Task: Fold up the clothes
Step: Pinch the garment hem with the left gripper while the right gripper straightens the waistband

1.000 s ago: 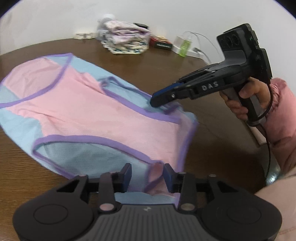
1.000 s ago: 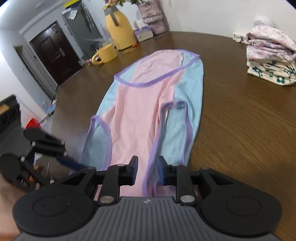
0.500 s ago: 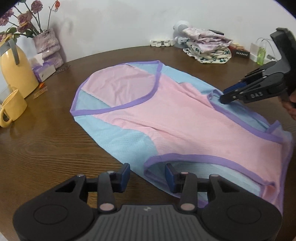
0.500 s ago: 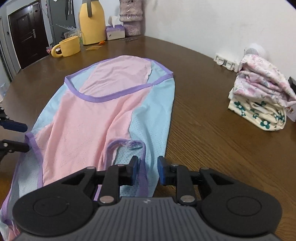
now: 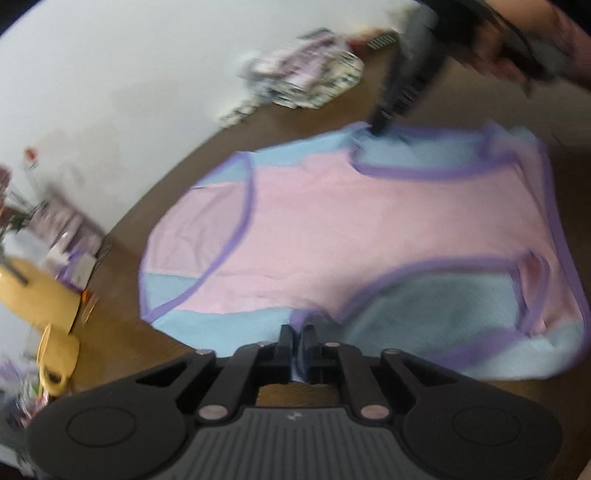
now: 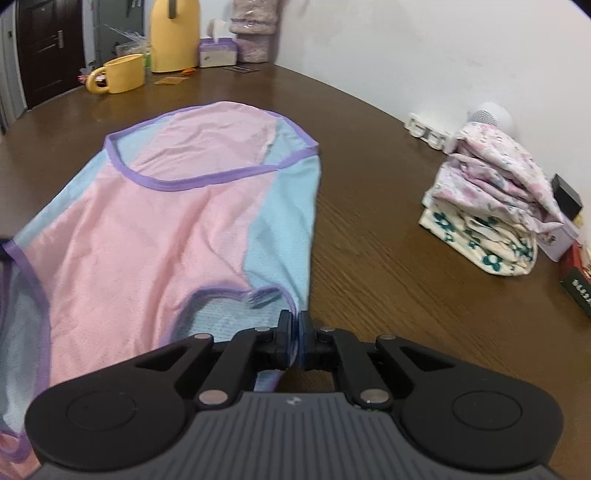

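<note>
A sleeveless top [image 6: 147,240], pink in the middle with blue sides and purple trim, lies flat on the brown table [image 6: 406,280]. My right gripper [image 6: 294,322] is shut on its purple-trimmed armhole edge nearest me, with cloth pinched between the pads. In the blurred left wrist view the top [image 5: 332,221] lies crosswise. My left gripper [image 5: 297,334] is closing its jaws on the near blue edge by the other armhole, and fabric shows between the fingers. The right gripper [image 5: 376,129] appears there too, touching the top's far edge, held by a hand.
A stack of folded floral clothes [image 6: 491,221] sits at the right by the wall, with small boxes [image 6: 576,284] and a power strip [image 6: 424,129] nearby. A yellow mug [image 6: 120,74], yellow jug [image 6: 173,33] and tissue box [image 6: 218,53] stand at the far end.
Both grippers have gone from open over the top's edges to closed on the fabric. The left wrist view has rolled and swung, and is now blurred.
</note>
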A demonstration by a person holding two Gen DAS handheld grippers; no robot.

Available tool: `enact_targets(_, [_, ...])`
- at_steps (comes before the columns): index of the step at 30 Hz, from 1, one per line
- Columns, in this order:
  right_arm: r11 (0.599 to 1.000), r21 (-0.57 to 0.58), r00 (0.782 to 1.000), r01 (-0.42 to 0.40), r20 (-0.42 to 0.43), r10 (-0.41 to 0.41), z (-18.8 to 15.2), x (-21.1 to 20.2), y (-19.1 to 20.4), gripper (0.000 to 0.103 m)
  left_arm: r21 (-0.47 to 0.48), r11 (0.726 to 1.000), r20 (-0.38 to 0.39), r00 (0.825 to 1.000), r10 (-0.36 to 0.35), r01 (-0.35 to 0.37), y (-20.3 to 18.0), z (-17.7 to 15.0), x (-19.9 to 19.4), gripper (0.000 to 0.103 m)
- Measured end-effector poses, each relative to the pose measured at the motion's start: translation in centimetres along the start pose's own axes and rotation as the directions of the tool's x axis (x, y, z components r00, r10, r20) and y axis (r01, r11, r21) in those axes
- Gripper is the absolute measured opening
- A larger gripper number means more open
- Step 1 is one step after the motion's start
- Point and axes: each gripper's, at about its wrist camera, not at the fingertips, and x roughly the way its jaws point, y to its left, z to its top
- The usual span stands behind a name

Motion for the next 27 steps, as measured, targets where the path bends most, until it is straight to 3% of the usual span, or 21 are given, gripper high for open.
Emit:
enact_targets(3, [1.0, 0.028, 1.0, 0.005, 0.003, -0.005, -0.1, -0.5, -0.7, 0.01, 0.001, 1.0, -0.021, 1.0, -0.009, 0.009, 0.2, -0.6, 0.3, 0.015])
enact_targets(6, [0.998, 0.065, 1.0, -0.024, 0.017, 0.023, -0.1, -0.8, -1.5, 0.016, -0.037, 0.999, -0.011, 1.0, -0.001, 0.001, 1.0, -0.9, 0.4, 0.032])
enact_targets(8, [0.997, 0.069, 0.999, -0.04, 0.022, 0.039, 0.0, -0.6, -1.5, 0.018, -0.048, 0.999, -0.005, 1.0, 0.003, -0.003, 1.2, -0.7, 0.7, 0.032])
enact_targets(11, [0.997, 0.053, 0.999, -0.049, 0.008, 0.048, 0.2, 0.4, -0.9, 0.02, -0.037, 0.999, 0.001, 1.0, -0.01, 0.01, 1.1, -0.5, 1.1, 0.024])
enact_targets(12, [0.998, 0.041, 0.999, -0.042, -0.003, 0.042, 0.2, 0.7, -0.6, 0.019, -0.033, 0.999, -0.001, 1.0, -0.027, 0.027, 1.1, -0.6, 1.0, 0.014])
enact_targets(13, [0.999, 0.031, 1.0, -0.025, -0.012, 0.025, 0.2, 0.9, -0.5, 0.008, -0.034, 0.998, -0.008, 0.999, -0.048, 0.048, 1.2, -0.6, 1.0, 0.005])
enact_targets(14, [1.0, 0.023, 1.0, -0.001, -0.019, 0.001, 0.2, 1.0, -0.4, 0.002, -0.029, 0.998, -0.011, 0.999, -0.052, 0.052, 1.2, -0.8, 1.0, 0.005])
enact_targets(16, [0.999, 0.021, 0.999, 0.048, -0.023, -0.048, 0.2, 0.8, -0.8, 0.002, -0.018, 0.999, -0.015, 0.999, -0.046, 0.046, 1.2, -1.1, 0.9, 0.005])
enact_targets(19, [0.999, 0.04, 0.999, 0.026, -0.038, -0.025, 0.0, 0.7, -1.5, 0.003, -0.03, 0.998, -0.019, 0.998, -0.053, 0.053, 1.6, -1.3, 0.9, 0.008])
enact_targets(21, [0.999, 0.048, 0.999, 0.011, -0.033, -0.009, -0.1, 0.3, -1.4, 0.016, -0.038, 0.998, -0.02, 0.998, -0.059, 0.058, 1.8, -1.4, 0.8, 0.013])
enact_targets(22, [0.999, 0.053, 1.0, 0.001, -0.022, 0.0, -0.1, 0.0, -1.4, 0.027, -0.045, 0.997, -0.014, 0.998, -0.063, 0.062, 2.1, -1.5, 0.6, 0.021])
enact_targets(27, [0.995, 0.056, 0.993, -0.087, 0.084, 0.082, 0.5, -2.1, -0.6, 0.03, -0.106, 0.981, 0.087, 0.984, -0.156, 0.165, 3.9, -1.6, -1.3, 0.031])
